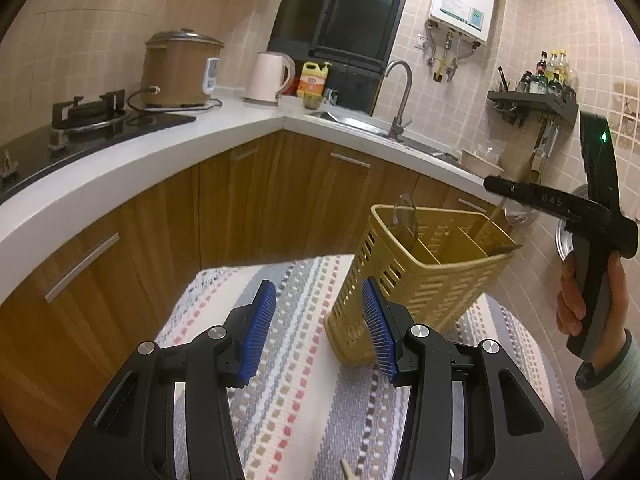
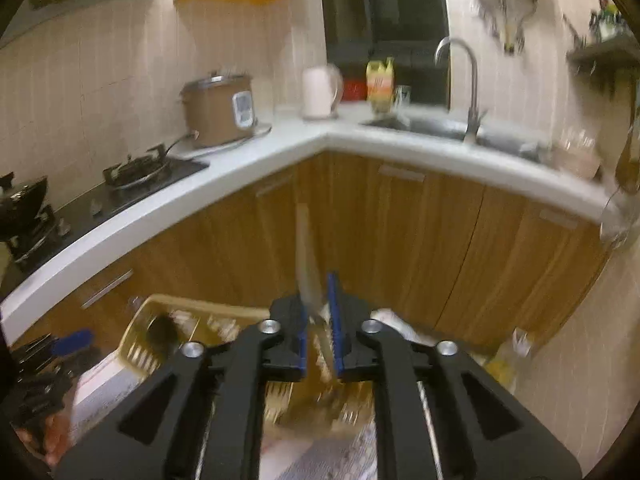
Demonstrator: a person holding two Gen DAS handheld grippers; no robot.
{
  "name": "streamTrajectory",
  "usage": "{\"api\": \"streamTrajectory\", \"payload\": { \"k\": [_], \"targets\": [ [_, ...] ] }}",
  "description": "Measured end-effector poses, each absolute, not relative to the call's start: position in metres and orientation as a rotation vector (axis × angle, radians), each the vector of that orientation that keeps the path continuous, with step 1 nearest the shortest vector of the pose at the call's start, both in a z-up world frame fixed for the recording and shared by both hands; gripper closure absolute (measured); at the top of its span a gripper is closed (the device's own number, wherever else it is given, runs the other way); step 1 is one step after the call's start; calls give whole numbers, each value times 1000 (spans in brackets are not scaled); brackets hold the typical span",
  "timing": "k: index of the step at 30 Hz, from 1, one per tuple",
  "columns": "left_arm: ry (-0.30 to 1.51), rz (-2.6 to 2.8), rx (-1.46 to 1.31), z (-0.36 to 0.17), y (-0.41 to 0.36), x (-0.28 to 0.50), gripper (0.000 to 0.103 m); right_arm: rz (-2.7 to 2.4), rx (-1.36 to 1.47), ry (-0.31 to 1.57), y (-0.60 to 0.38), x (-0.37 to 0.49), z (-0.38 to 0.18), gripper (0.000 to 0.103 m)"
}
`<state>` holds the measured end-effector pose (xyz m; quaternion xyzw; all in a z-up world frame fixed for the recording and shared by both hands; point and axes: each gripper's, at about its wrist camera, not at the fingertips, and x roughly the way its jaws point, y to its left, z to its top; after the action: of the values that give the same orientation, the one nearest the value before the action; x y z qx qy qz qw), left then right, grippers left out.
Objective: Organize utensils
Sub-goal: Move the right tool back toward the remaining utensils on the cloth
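Observation:
A yellow slotted utensil basket (image 1: 420, 276) stands on a striped cloth (image 1: 288, 380), just beyond my left gripper (image 1: 320, 330). That gripper is open, with nothing between its blue pads (image 1: 260, 332). A metal spoon (image 1: 405, 216) stands in the basket's left compartment. A pale wooden stick (image 1: 489, 224) leans in the right compartment, its top at my right gripper (image 1: 495, 186), which a hand (image 1: 576, 300) holds. In the blurred right wrist view the stick (image 2: 305, 248) stands slanted between the narrowly parted pads of the right gripper (image 2: 317, 294), above the basket (image 2: 160, 320).
An L-shaped white counter (image 1: 200, 148) runs behind, carrying a gas stove (image 1: 84, 116), rice cooker (image 1: 180, 68), kettle (image 1: 268, 76) and sink faucet (image 1: 400, 96). Wooden cabinets (image 1: 280, 200) stand close beyond the cloth. A small wooden piece (image 1: 347, 470) lies at the cloth's near edge.

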<state>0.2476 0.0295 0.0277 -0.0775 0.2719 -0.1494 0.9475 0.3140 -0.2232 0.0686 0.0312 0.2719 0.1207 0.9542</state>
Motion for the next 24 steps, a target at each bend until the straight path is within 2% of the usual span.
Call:
{"api": "streamTrajectory", "payload": {
  "k": [1, 2, 3, 5, 8, 12, 16, 21, 24],
  "targets": [
    [560, -306, -152, 28, 30, 245, 59, 236, 56, 565, -227, 305, 71, 73],
    [574, -304, -139, 30, 31, 241, 59, 232, 48, 560, -230, 296, 72, 50],
    [591, -304, -126, 32, 32, 237, 59, 222, 32, 539, -235, 281, 76, 44],
    [628, -307, -103, 34, 33, 229, 59, 193, -2, 541, -238, 258, 79, 44],
    [740, -318, -44, 30, 28, 219, 59, 173, 0, 640, -248, 223, 73, 44],
    [910, -383, 0, 9, 17, 209, 59, 165, 2, 824, -254, 178, 45, 44],
    [995, -424, -2, -17, 9, 193, 61, 199, 69, 967, -255, 139, 9, 45],
    [1059, -475, 62, -42, -2, 166, 62, 255, 187, 1159, -253, 95, -38, 61],
    [1074, -498, 104, -49, -3, 153, 68, 291, 271, 1281, -250, 67, -65, 67]
  ]
}}
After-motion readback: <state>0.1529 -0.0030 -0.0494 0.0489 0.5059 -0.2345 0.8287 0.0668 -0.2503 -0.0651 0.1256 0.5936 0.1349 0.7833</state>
